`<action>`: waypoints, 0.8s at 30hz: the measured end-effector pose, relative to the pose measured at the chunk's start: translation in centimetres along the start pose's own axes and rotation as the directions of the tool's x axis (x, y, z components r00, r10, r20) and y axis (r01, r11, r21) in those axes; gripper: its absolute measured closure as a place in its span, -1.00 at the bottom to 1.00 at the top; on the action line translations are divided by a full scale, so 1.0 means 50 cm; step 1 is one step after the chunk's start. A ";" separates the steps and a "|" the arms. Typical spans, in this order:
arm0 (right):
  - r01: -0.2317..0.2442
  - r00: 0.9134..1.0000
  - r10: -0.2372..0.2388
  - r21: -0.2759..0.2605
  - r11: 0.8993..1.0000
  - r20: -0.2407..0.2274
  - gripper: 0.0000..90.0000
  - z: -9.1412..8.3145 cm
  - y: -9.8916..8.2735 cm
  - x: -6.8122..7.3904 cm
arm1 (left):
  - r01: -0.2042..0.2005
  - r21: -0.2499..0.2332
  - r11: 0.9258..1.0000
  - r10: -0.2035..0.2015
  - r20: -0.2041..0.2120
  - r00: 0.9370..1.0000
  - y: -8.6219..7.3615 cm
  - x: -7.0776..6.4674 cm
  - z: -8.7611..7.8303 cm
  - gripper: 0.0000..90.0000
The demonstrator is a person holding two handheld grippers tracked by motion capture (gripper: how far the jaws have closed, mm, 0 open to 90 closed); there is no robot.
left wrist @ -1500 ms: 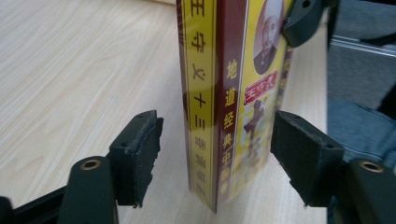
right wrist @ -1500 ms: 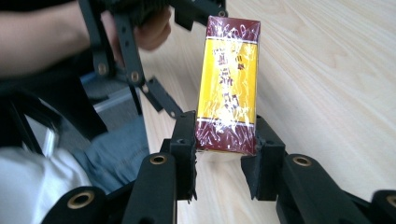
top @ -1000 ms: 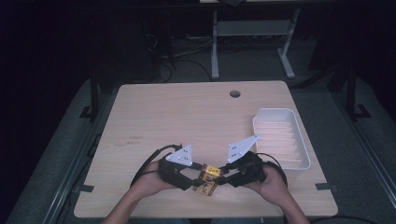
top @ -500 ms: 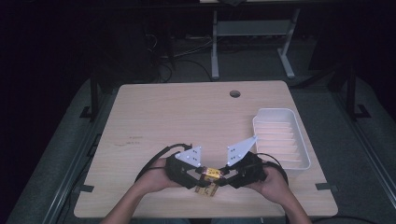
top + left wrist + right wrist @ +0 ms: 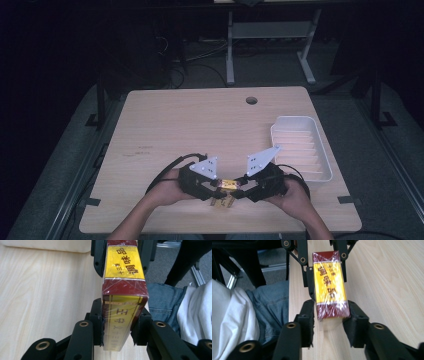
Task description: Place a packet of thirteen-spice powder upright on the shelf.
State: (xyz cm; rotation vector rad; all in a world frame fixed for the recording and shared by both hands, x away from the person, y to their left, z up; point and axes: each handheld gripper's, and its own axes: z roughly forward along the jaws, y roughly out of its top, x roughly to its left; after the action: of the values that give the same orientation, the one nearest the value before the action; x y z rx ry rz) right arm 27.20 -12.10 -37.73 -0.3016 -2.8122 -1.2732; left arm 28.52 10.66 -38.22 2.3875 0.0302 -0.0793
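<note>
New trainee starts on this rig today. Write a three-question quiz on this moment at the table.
1. True or false: the yellow and dark red seasoning box lies inside the white ridged tray.
2. Which hand-held gripper presses its pads on the box?
A. the left hand-held gripper
B. the right hand-held gripper
C. neither
3. Fill in: the tray stands near the table's ____ edge in the high view.

Key:
1. False: it is held between the two grippers at the wooden table's near edge.
2. A. The right one's jaws have just been opening; a gap shows beside the box.
3. right
</note>
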 end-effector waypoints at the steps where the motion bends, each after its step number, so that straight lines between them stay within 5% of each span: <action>1: -0.015 1.000 0.015 -0.007 1.000 0.008 0.16 -0.002 -0.003 -0.002 | 0.009 -0.005 1.000 -0.009 -0.008 1.000 -0.003 0.003 -0.007 0.50; 10: -0.093 0.994 0.096 -0.050 0.994 0.057 -0.01 -0.022 -0.040 0.001 | 0.043 -0.022 0.999 -0.044 -0.055 0.998 -0.010 0.023 -0.035 0.50; 18: -0.065 0.995 0.066 -0.011 0.998 0.069 -0.16 -0.013 -0.062 0.019 | 0.076 -0.038 0.996 -0.079 -0.097 0.992 0.001 0.056 -0.050 0.50; 24: -0.046 0.998 0.046 0.003 0.999 0.034 -0.24 -0.004 -0.074 0.022 | 0.096 -0.062 0.993 -0.103 -0.125 0.987 0.015 0.083 -0.056 0.50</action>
State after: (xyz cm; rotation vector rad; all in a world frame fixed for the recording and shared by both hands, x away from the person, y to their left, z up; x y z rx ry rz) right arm 25.41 -14.47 -40.22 -0.3897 -2.8177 -1.2656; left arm 32.81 12.04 -35.94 2.3318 0.2101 0.0273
